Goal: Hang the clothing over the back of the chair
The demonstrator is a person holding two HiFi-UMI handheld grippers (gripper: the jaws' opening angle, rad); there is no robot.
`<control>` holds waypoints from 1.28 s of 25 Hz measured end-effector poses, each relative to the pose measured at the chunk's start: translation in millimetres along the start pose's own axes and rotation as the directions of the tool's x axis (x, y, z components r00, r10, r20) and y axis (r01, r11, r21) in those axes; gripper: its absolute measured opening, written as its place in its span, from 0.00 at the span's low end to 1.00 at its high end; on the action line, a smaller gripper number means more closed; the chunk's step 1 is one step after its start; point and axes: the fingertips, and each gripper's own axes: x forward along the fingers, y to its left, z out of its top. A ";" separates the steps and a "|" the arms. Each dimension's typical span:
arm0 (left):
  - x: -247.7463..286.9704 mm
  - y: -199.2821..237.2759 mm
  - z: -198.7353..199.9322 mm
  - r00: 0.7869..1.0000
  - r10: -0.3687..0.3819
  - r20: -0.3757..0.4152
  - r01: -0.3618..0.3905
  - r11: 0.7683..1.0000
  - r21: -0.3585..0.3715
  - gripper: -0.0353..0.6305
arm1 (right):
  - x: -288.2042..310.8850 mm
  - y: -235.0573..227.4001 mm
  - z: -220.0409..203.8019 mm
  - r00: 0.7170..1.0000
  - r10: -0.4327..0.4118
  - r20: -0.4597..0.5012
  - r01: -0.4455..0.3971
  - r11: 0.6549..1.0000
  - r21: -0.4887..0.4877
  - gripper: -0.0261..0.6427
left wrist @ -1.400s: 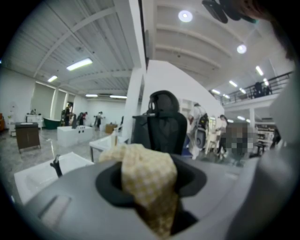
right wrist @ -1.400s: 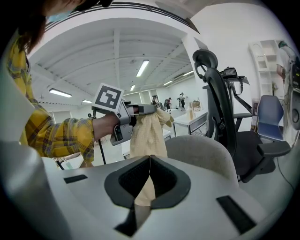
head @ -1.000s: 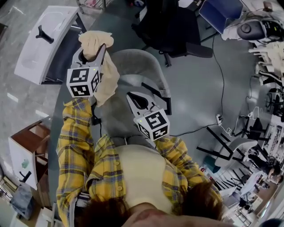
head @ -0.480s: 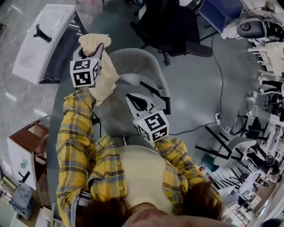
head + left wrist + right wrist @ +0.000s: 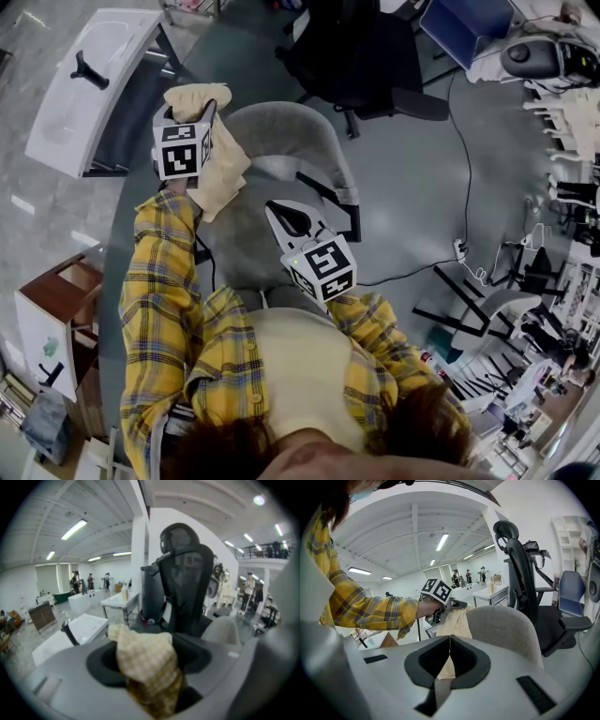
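A beige checked garment (image 5: 223,167) hangs from my left gripper (image 5: 210,109) beside the left edge of the grey chair's back (image 5: 281,136). In the left gripper view the cloth (image 5: 147,660) is bunched between the jaws, with dark gaps on both sides of it. The jaws have just been opening, and the chair back (image 5: 223,630) shows to the right. My right gripper (image 5: 279,210) is over the seat with its jaws shut and nothing in them. From the right gripper (image 5: 450,637) view, the cloth (image 5: 457,620) drapes down left of the chair back (image 5: 506,625).
A black office chair (image 5: 361,56) stands behind the grey one. A white tub-shaped stand (image 5: 94,84) is at the far left and a wooden cabinet (image 5: 56,319) at the near left. A cable (image 5: 466,169) runs over the floor on the right.
My left gripper has sunk with the garment toward the chair back and tilted further down. The right gripper has kept still.
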 end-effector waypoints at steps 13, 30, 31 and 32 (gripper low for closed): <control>-5.0 -2.1 -7.3 0.997 0.042 -0.066 -0.031 0.988 0.153 0.65 | -0.1 5.1 -0.1 1.000 0.003 0.001 -0.003 1.000 -0.003 0.06; -18.7 -4.8 -24.9 0.969 0.106 -0.224 0.005 0.894 0.448 0.65 | -4.1 10.6 2.3 1.000 0.017 0.023 -0.017 1.000 -0.015 0.06; -19.7 -6.0 -24.7 0.967 0.110 -0.231 0.012 0.882 0.471 0.65 | -4.8 11.1 2.8 1.000 0.017 0.025 -0.016 1.000 -0.016 0.06; -21.2 -7.3 -24.2 0.964 0.114 -0.239 0.020 0.869 0.494 0.65 | -5.8 11.6 3.3 0.999 0.017 0.027 -0.017 1.000 -0.017 0.06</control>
